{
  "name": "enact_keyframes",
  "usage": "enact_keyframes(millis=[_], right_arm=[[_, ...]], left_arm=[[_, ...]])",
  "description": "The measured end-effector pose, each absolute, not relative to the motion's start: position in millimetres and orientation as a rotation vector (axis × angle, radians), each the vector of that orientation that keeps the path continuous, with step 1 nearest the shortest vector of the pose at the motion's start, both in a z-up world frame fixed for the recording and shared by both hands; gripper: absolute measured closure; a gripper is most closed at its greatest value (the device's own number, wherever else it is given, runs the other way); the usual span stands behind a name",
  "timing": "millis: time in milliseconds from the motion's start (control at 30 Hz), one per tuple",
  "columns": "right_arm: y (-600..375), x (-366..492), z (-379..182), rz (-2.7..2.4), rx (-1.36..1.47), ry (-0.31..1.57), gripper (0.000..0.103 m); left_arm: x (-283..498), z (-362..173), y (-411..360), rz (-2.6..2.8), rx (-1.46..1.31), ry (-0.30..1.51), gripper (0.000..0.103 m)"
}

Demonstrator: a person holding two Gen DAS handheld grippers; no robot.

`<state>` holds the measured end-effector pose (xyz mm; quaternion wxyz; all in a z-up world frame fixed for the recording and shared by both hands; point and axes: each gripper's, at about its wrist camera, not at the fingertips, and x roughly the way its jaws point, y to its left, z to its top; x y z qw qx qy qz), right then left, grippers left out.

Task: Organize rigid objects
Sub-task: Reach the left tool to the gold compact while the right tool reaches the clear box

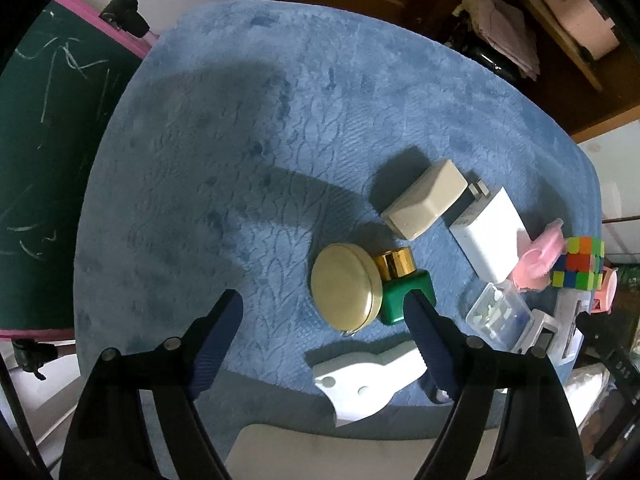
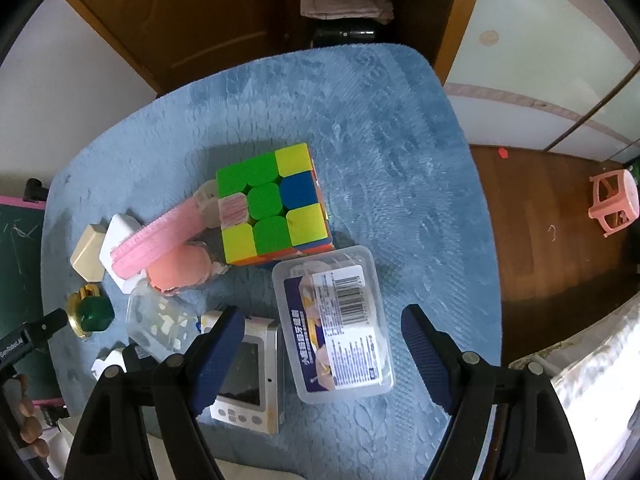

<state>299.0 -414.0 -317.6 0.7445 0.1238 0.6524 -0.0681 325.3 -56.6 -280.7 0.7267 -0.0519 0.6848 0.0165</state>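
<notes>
Both grippers point down at a table under a blue plush cloth (image 1: pixel 240 120). My left gripper (image 1: pixel 322 294) is open, with a round gold tin (image 1: pixel 346 284) between its fingers. Its right finger (image 1: pixel 424 320) overlaps a green bottle with a gold cap (image 1: pixel 400 296); no pad presses the tin. My right gripper (image 2: pixel 323 311) is open over a clear labelled plastic box (image 2: pixel 336 324), and its pads stand apart from the box's sides. Behind that box sits a colour cube (image 2: pixel 272 208). A grey device with a screen (image 2: pixel 248 380) lies under the right gripper's left finger.
Crowded nearby are a beige box (image 1: pixel 426 204), a white charger (image 1: pixel 488 232), a pink brush (image 2: pixel 160 240), a small clear box of white pieces (image 1: pixel 496 316) and a white flat piece (image 1: pixel 368 376). A chalkboard (image 1: pixel 40 140) stands left; a pink stool (image 2: pixel 614 200) stands on the floor at right.
</notes>
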Motion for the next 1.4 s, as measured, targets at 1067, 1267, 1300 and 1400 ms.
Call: enact_keyframes(millis=[1067, 1267, 1300, 1400], right_arm=[[-418.4, 311.3, -354.1, -0.148, 0.228, 1.499, 0.037], [-412.5, 310.7, -360.9, -0.145, 0.221, 1.507, 0.037], [-412.4, 311.3, -362.7, -0.145, 0.22, 1.509, 0.037], [-409.8, 313.1, -367.4, -0.148, 0.216, 1.512, 0.037]], left_arm=[[339.2, -294.0, -20.1, 0.186, -0.089, 1.538, 0.034], [338.6, -313.7, -17.0, 0.143, -0.157, 1.583, 0.034], [339.3, -316.4, -18.6, 0.141, -0.143, 1.588, 0.034], [338.7, -318.3, -24.6, 0.162, -0.071, 1.579, 0.034]])
